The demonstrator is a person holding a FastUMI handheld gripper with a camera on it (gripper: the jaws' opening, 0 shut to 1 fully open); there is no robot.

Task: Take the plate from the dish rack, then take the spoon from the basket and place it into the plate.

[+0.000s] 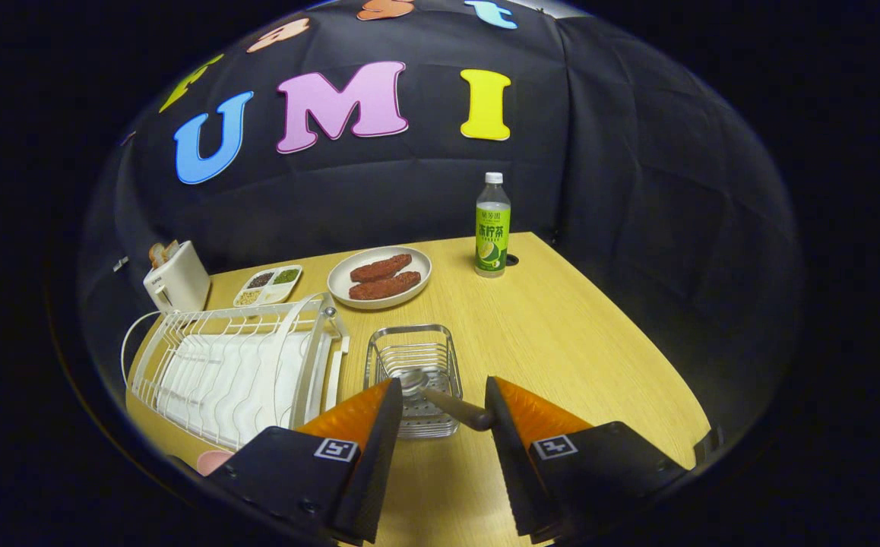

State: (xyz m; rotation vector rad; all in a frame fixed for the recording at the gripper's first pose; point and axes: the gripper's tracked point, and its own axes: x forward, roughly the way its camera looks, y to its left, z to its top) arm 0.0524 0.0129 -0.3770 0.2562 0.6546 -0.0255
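A spoon [440, 399] lies in the wire basket [409, 331], its metal bowl inside and its dark handle sticking out over the near rim. My gripper [441, 387] is open, with the fingers on either side of the handle. The handle's end sits right by the inner face of the right finger; whether it touches is unclear. The white dish rack [257, 313] stands just left of the basket, beyond the left finger. A pink rounded edge [213, 460], perhaps a plate, peeks out in front of the rack beside the left finger; most of it is hidden.
On the wooden table [561, 342], beyond the basket, stand a white plate [419, 263] with two sausages, a green bottle [492, 225], a small divided tray [267, 285] and a white toaster [176, 282]. The table's right edge runs close past the right finger.
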